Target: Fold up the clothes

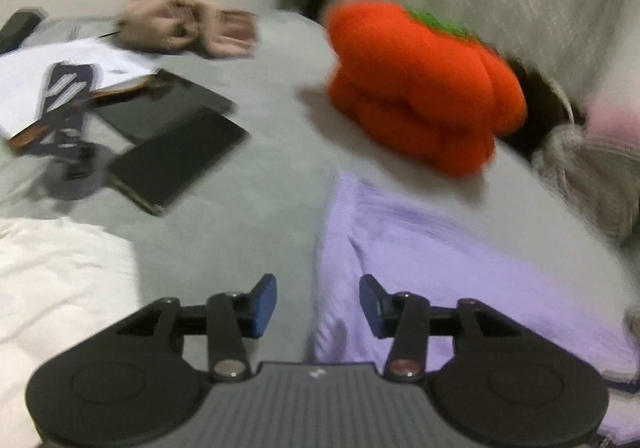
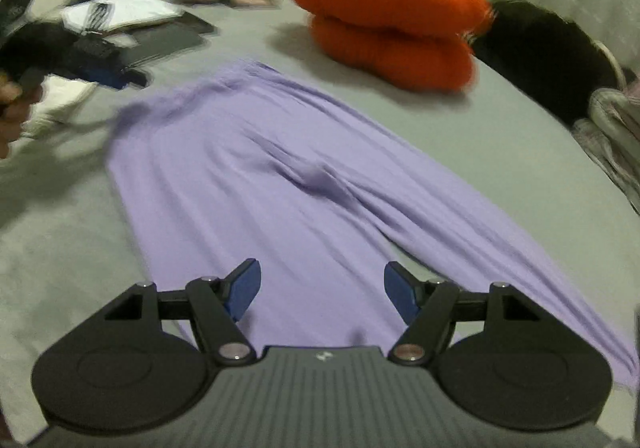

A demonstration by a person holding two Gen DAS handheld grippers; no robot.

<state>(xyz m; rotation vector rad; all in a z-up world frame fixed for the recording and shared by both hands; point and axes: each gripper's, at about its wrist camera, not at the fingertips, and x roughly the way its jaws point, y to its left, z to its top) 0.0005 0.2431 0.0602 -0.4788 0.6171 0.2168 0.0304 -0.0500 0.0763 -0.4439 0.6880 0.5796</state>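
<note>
A lilac garment (image 2: 280, 176) lies spread flat on the grey surface (image 2: 500, 152), with a few creases in its middle. My right gripper (image 2: 323, 290) hovers open over its near end, nothing between the blue pads. In the left wrist view my left gripper (image 1: 318, 304) is open at the left edge of the lilac garment (image 1: 460, 268), its right pad over the cloth and its left pad over bare grey surface (image 1: 248, 232). Nothing is held. The right wrist view shows the left gripper (image 2: 106, 76) blurred at the far left, held by a hand (image 2: 12, 108).
An orange pumpkin plush (image 1: 420, 88) sits beyond the garment. White cloth (image 1: 60, 280) lies at the near left. Two dark phones or tablets (image 1: 176, 156), papers (image 1: 80, 60) and beige gloves (image 1: 184, 24) lie at the far left. Heaped grey clothing (image 1: 592, 168) is at the right.
</note>
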